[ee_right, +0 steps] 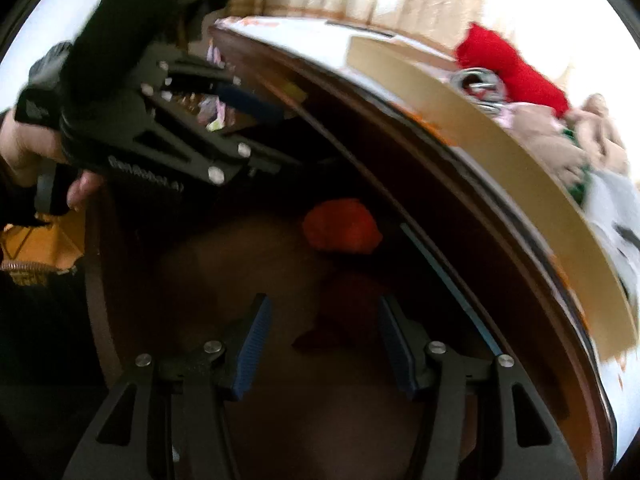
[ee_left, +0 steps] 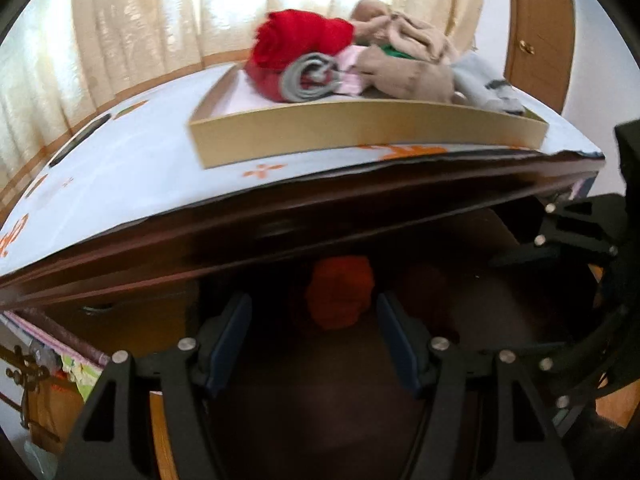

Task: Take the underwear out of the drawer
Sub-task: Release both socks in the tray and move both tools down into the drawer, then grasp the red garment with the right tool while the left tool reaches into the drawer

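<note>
An orange underwear bundle (ee_left: pixel 340 292) is seen deep in the dark drawer (ee_left: pixel 360 380), lying on its floor beneath the worktop (ee_left: pixel 120 168). It is framed between the fingers (ee_left: pixel 230 340) of the left gripper (ee_left: pixel 314 340), which are spread and hold nothing; the bundle lies ahead of them, not yet reached. The right gripper (ee_right: pixel 324 344) is likewise released and empty, aimed at the same bundle (ee_right: pixel 340 226) from the side, probably so that either can take it. On the worktop above, a shallow tray (ee_left: pixel 360 128) is piled with red, grey and beige clothes (ee_left: pixel 348 64), likely the place for removed items. Both views are blurred.
</note>
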Tool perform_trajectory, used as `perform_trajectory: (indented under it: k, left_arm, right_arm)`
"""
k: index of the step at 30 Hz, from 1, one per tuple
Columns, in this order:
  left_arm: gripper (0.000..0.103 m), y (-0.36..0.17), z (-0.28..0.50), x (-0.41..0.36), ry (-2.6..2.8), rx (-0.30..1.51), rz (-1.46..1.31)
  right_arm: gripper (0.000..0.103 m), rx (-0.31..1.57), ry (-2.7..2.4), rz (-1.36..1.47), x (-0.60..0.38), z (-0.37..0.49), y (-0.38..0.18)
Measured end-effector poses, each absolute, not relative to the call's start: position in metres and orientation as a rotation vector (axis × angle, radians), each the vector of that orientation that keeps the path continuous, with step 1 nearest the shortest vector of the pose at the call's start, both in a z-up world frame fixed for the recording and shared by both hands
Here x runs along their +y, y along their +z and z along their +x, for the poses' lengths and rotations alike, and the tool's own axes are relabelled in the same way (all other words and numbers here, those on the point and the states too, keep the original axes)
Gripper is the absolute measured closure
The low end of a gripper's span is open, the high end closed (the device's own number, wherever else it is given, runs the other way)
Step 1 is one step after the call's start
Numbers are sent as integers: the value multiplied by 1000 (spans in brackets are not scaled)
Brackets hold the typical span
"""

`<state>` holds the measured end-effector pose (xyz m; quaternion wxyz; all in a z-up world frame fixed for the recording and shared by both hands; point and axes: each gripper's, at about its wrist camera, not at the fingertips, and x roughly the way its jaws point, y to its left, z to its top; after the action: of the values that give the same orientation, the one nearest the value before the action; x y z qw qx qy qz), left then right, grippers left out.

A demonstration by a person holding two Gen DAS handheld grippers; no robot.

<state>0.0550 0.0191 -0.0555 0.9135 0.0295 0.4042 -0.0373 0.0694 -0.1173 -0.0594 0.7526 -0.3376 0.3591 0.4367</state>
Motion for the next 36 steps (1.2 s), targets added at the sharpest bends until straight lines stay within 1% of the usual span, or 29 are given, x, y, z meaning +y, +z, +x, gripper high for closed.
perform_trajectory:
  k: [4,10,17,24,33,36]
  left_arm:
    - [34,-48,45,38,-29,802,53]
    - [33,-36,36,69,15,752,-8]
    - [31,-34,31,83,19,736,-49]
    - [31,-37,31,88,15,738,-79]
    - [31,-37,28,87,9,737,-83]
    - [30,-38,27,85,4,741,-81]
  right_arm:
    - [46,791,971,-797,-95,72,-72]
    - [46,763,975,-906,-62,67,-92]
    - [46,718,929,-1017,-34,73,-120]
    - [46,697,905,-1010,-18,82,-122]
    - [47,634,884,-1100,-6,82,-139]
    - [48,683,892,-1050,-6,92,-135]
